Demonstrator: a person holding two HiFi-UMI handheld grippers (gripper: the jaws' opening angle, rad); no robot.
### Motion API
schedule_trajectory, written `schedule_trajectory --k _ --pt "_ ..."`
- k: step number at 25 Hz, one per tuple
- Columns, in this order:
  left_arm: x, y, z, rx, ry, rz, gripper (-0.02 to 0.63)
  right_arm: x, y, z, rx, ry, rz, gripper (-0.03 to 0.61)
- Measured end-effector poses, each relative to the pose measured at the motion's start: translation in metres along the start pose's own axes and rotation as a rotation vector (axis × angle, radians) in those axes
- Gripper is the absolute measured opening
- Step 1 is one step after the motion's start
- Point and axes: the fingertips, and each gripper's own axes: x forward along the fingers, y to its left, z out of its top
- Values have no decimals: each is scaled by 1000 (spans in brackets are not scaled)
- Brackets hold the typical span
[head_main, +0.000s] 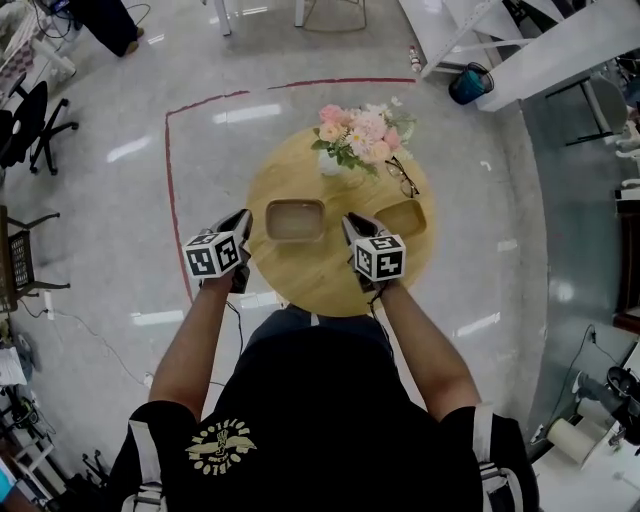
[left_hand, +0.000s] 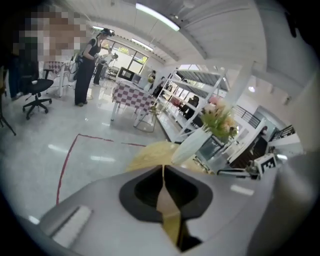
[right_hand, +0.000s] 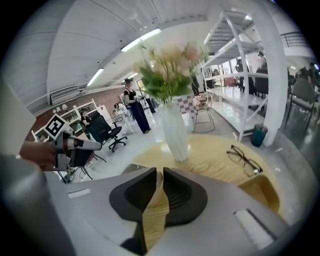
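Both tools are narrow. The left gripper (head_main: 240, 225) has its jaws pressed together with nothing between them, and the right gripper (head_main: 354, 228) shows only a thin slit, also empty. They hover over the near part of the round wooden table (head_main: 330, 285). The beige tray (head_main: 295, 204) lies between them at the table's middle, just beyond their tips.

The main risk is contact with jaws this tight. A closed tip cannot straddle the tray's rim, so any approach would probably push the tray rather than take it, sliding it toward the far side. There the vase of flowers (head_main: 352, 140) stands tall and top-heavy, so a knock from the tray could tip it.

To the right, the wooden tray (head_main: 405, 206) sits near the right gripper, with the glasses (head_main: 402, 177) just beyond. A careless sweep that way could drag either one toward the table's edge.
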Motion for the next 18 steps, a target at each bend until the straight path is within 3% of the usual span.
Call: schedule_trajectory --k 2,7,14,18 --pt "-20 -21 18 32 -77 -68 2 -28 11 31 -87 -106 11 -3" --pt "-68 -102 60 190 -243 -252 2 -109 50 109 -261 -367 29 -3" --pt "-129 -218 107 450 -420 -431 2 -196 82 164 -290 -569 -27 -2" --pt "-152 -252 119 461 -448 -491 0 -225 92 172 -229 -610 -20 -2"
